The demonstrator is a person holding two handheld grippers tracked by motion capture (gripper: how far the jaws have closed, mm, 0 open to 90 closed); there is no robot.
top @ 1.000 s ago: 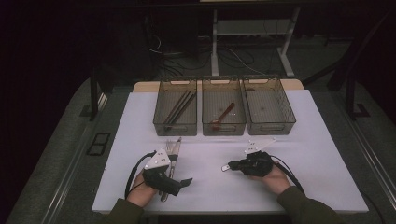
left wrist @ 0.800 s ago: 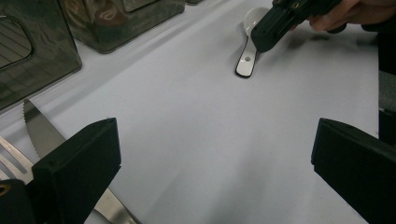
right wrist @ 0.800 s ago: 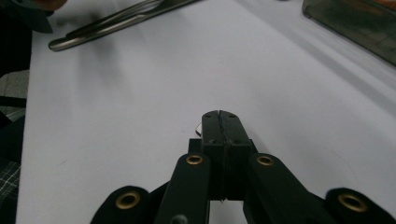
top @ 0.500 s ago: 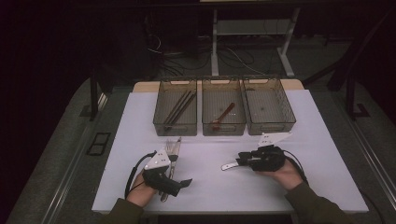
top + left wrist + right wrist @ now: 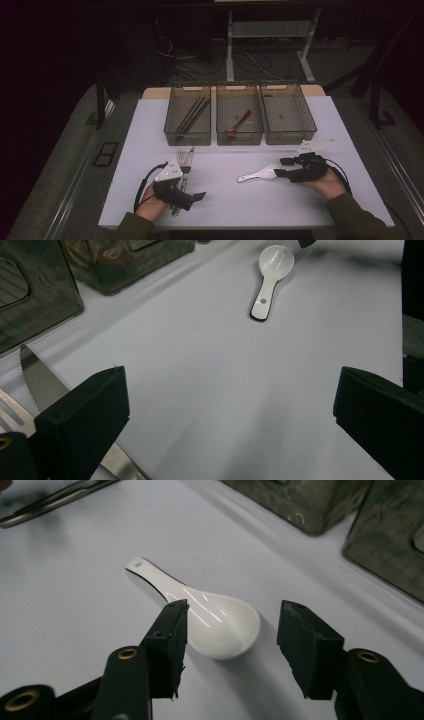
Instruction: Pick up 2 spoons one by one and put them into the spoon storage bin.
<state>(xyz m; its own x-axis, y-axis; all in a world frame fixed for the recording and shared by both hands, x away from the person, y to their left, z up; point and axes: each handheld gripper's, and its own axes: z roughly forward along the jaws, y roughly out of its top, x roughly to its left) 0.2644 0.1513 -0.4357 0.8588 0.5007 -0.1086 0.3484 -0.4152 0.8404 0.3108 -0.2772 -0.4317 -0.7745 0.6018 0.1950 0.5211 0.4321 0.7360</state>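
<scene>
The room was dark. A white-topped table [image 5: 320, 200] stood on grey floor [image 5: 60, 165], with a pale desk frame [image 5: 270, 30] and tangled cables [image 5: 200, 60] behind it.

White table [image 5: 150, 130] holds spoon [image 5: 257, 175], cutlery [image 5: 185, 159], three bins [image 5: 239, 120].

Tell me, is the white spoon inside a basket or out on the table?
Out. The white spoon lies flat on the white table, in front of the three baskets, just before the right gripper.
</scene>
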